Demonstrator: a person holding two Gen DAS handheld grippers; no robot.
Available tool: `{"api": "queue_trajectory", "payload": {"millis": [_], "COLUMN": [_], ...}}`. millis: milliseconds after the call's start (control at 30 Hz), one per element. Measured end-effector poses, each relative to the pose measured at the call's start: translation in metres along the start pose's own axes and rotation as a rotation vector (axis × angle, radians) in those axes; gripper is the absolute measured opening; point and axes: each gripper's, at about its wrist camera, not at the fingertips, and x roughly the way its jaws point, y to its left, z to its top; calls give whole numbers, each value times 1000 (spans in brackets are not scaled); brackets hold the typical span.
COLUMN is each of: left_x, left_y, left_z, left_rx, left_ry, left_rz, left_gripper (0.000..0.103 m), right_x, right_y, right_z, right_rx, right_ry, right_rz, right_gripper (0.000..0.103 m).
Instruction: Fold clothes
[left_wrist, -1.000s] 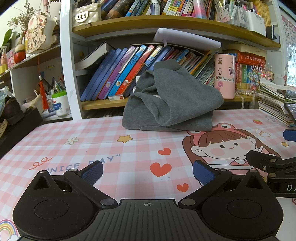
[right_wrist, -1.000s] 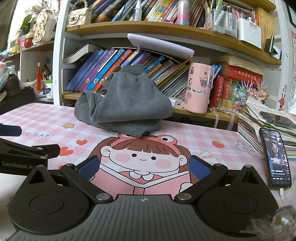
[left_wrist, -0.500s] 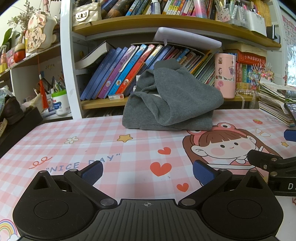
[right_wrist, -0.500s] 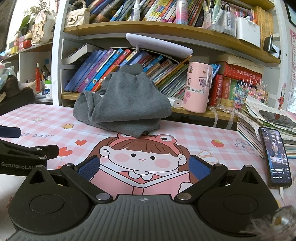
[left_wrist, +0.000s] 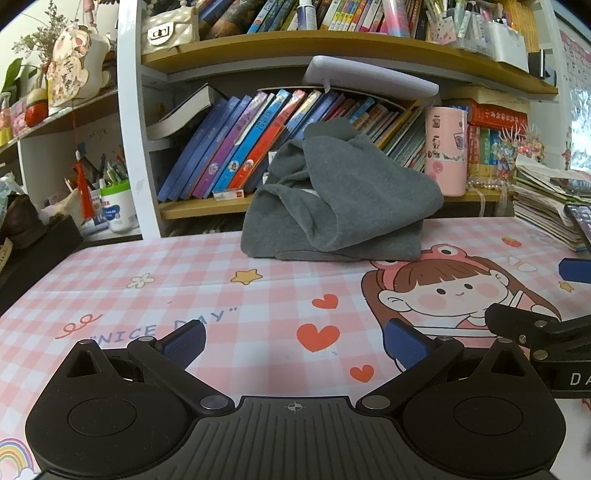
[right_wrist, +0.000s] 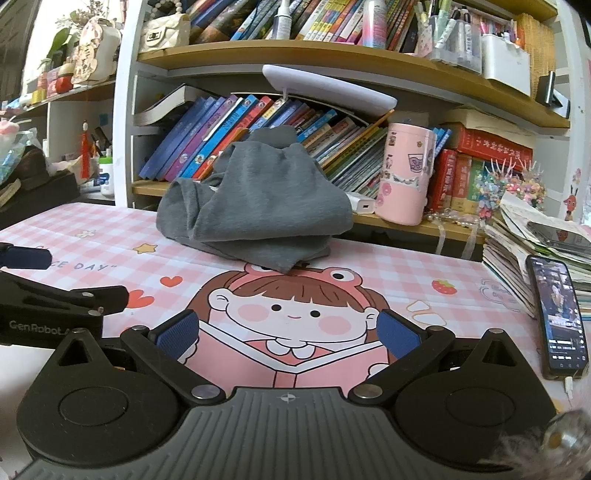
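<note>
Change since earlier frames: next to nothing; both grippers stay parked low over the mat, the right wrist view has drifted very slightly, the garment lies as it did.
Left gripper: fingers spread wide, nothing between the blue pads; hovers low over the pink check mat.
Right gripper: likewise released and empty, over the printed cartoon girl.
Task item: one grey garment, an unfolded heap at the far edge of the mat, resting against the leaning books of the bookshelf; well apart from both grippers.
Count: grippers, two; garments, one; pink cups, one; phones, one clearly seen.
Hidden or cut off: the garment's type cannot be told, as sleeves and hems are buried in its folds; its underside and back are out of sight. Each wrist view shows only part of the other gripper's body at the frame edge. A blurred object sits at the lower right corner of the right view and cannot be identified.
Right view only: the whole phone with lit screen, lying beside a stack of papers; a white charger block behind the garment.
Left view only: the full "NICE DAY" lettering, a rainbow print at the lower left, a pen pot on the side shelf; the phone is cropped to a sliver.
</note>
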Motion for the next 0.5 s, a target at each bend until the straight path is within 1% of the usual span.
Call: {"api": "queue_trajectory", "payload": {"millis": [500], "left_x": [0], "left_y": [-1], "left_z": [0], "left_rx": [8], "left_ry": [-1], "left_rz": [-14], "left_gripper": [103], "right_x": [5], "right_y": [2], "right_z": [1], "right_rx": [-5], "right_ry": [30], "right_rz": [2], "right_gripper": [103]}}
